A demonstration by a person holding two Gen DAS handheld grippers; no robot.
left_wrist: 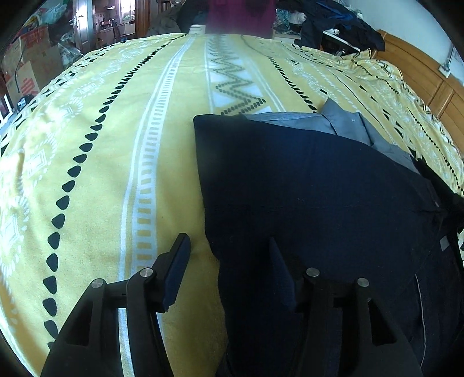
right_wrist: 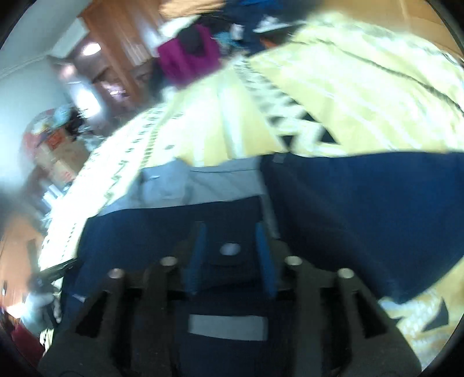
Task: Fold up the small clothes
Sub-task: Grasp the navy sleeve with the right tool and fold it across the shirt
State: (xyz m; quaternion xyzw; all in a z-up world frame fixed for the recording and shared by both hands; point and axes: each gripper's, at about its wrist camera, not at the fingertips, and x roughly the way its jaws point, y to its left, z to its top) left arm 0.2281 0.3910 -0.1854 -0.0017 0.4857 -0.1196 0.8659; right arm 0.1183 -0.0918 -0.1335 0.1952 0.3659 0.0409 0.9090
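A dark navy garment (left_wrist: 319, 203) lies flat on the yellow patterned bedspread (left_wrist: 116, 145), over a grey garment (left_wrist: 345, 121) that shows at its far edge. My left gripper (left_wrist: 227, 261) is open low over the navy garment's left edge, with the left finger above the bedspread and the right finger above the cloth. The right wrist view is blurred. There my right gripper (right_wrist: 231, 252) is shut on a thick fold of navy garment (right_wrist: 362, 217); a metal snap (right_wrist: 230, 249) sits between the pads and a grey label (right_wrist: 227, 326) drapes over the gripper body. The grey garment (right_wrist: 203, 185) lies just beyond.
A person in a maroon top (left_wrist: 240, 14) stands at the bed's far end. A pile of dark clothes (left_wrist: 339, 26) lies at the far right by the wooden headboard (left_wrist: 420, 72). Cardboard boxes (left_wrist: 29, 63) stand on the left beside the bed.
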